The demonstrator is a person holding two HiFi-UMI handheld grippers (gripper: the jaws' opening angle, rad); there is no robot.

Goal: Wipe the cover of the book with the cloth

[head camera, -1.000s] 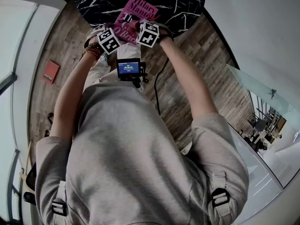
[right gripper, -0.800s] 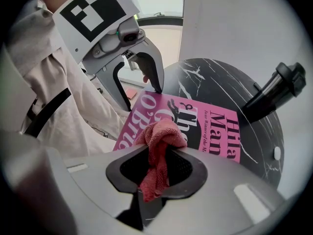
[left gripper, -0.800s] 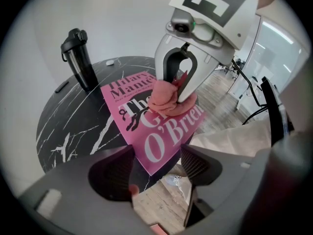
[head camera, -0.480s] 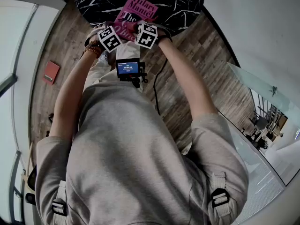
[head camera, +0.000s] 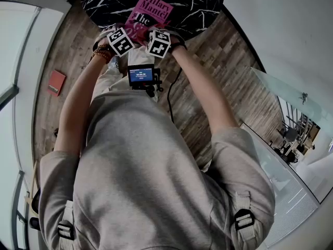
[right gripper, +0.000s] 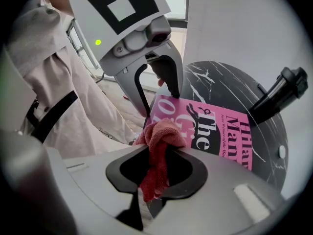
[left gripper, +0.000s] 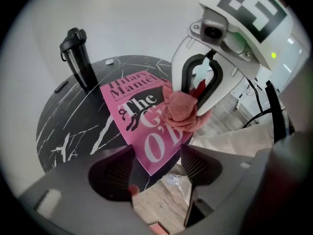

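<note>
pink book (left gripper: 134, 131) lies cover-up on the round black marble bench (left gripper: 68, 131), its near corner at the bench's edge, between the parted jaws of the left tongs (left gripper: 155, 168). right tongs (right gripper: 156, 177) pinch a bunched red cloth (right gripper: 160, 141) against the cover's near part. a black flask (left gripper: 78, 58) stands at the far rim, apart from the book, with bare marble between.

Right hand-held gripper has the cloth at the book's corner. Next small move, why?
Probably sweep the right hand-held gripper forward across the book. Its jaws are shut on the cloth, which sits at the near corner, and most of the book lies beyond. The left hand-held gripper is open nearby.
</note>
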